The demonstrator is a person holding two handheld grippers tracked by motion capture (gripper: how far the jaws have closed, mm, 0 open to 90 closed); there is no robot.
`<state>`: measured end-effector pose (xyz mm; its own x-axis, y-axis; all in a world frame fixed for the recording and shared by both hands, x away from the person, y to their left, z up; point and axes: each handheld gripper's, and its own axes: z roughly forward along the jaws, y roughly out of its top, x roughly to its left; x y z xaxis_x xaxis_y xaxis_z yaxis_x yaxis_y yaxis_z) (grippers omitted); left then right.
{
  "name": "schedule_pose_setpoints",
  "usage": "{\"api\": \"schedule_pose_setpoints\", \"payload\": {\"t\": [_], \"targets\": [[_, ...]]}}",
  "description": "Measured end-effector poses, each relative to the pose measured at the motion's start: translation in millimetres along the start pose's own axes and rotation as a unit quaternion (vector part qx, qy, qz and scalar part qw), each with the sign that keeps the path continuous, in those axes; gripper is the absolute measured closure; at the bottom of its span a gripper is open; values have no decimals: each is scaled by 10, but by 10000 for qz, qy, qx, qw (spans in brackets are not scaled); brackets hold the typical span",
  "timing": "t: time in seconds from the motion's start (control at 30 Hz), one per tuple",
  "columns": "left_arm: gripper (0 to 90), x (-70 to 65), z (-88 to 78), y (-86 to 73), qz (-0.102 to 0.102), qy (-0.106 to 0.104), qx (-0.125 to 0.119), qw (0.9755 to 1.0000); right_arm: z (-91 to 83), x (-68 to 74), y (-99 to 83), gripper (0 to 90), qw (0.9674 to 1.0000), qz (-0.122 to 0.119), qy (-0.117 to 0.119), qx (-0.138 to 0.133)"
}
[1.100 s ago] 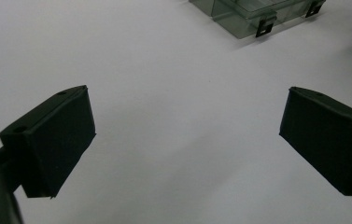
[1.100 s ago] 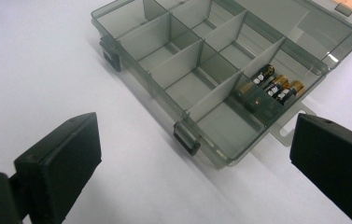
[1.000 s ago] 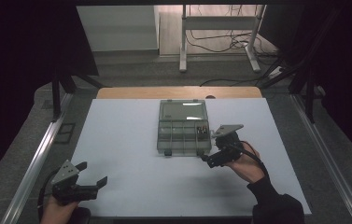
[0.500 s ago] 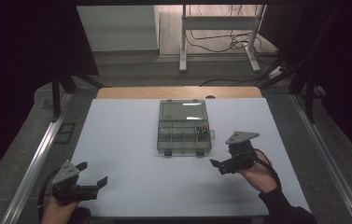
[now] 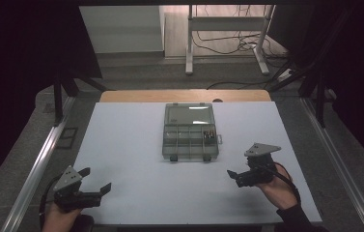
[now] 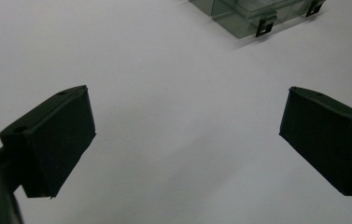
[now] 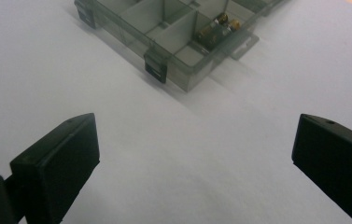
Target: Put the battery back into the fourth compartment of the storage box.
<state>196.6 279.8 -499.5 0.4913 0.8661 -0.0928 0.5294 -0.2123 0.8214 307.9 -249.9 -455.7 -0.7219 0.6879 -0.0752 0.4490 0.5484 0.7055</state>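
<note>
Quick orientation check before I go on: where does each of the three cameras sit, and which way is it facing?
High view: above the person's side, looking forward and down on the white table; shows both hands, left gripper, right gripper.
Left gripper view: rides that gripper, looking between its open jaws at the table.
Right gripper view: same, facing the compartment box.
All three share the box.

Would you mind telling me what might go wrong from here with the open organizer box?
The compartment box lies open, with small metal parts in one end compartment; a careless nudge might spill them. Both the left gripper and right gripper are open and empty, apart from the box. Its front latches look small, so a jaw might slip off them.
</note>
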Motion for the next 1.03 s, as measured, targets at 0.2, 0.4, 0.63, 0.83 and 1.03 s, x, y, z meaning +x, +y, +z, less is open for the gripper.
{"api": "schedule_pose_setpoints", "payload": {"t": [0.2, 0.4, 0.63, 0.83, 1.03], "targets": [[38, 1, -1, 0, 0, -1, -3, 10000, -69, -20, -129, 11, 9999, 110, -49, 105], [38, -1, 0, 0, 2, 1, -1, 10000, -178, -38, -241, 7, 9995, 269, -135, 0], [38, 0, 0, 0, 2, -2, 0, 10000, -253, -49, -450, 0, 9977, 593, -273, -156], [38, -2, 1, 1, 4, 1, 4, 10000, -278, -79, -624, 0, 9960, 805, -356, -146], [38, -6, 5, 6, 15, 8, 18, 10000, -278, -85, -691, 0, 9956, 853, -387, -67]]}}
